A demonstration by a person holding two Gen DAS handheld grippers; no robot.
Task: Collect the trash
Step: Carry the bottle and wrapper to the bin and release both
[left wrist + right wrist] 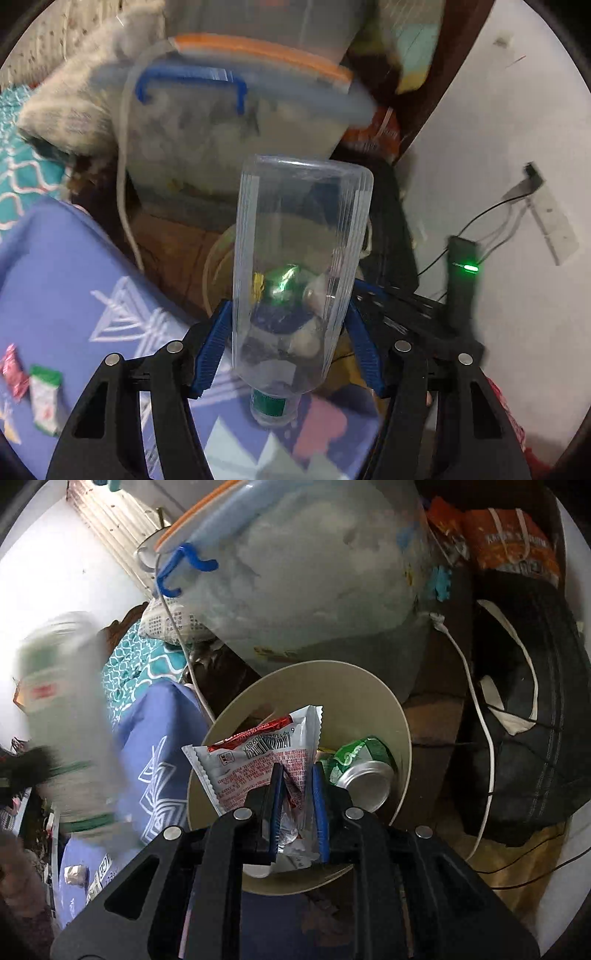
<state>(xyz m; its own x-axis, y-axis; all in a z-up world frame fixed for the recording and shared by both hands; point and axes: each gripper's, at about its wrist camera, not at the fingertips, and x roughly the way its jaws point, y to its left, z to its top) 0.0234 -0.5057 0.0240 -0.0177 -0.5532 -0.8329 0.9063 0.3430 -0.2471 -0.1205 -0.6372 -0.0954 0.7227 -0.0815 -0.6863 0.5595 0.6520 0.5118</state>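
My left gripper (288, 306) is shut on a clear, empty plastic bottle (303, 229); the blue pads press its sides, and its neck with a green band points back at the camera. The beige bin (216, 266) shows behind and through it. In the right wrist view, my right gripper (297, 775) hovers over the bin's rim (402, 720), with a red and silver snack wrapper (258, 760) pinched between its narrow jaws. A green can (354, 764) lies inside the bin. The same bottle (62, 720) appears as a blur at the left.
A clear storage box (314, 572) with a blue latch stands behind the bin. A black bag (528, 709) and a white cable (480, 709) lie to its right. On the purple sheet (74, 277) lie a pink wrapper (14, 369) and a green-white one (46, 402).
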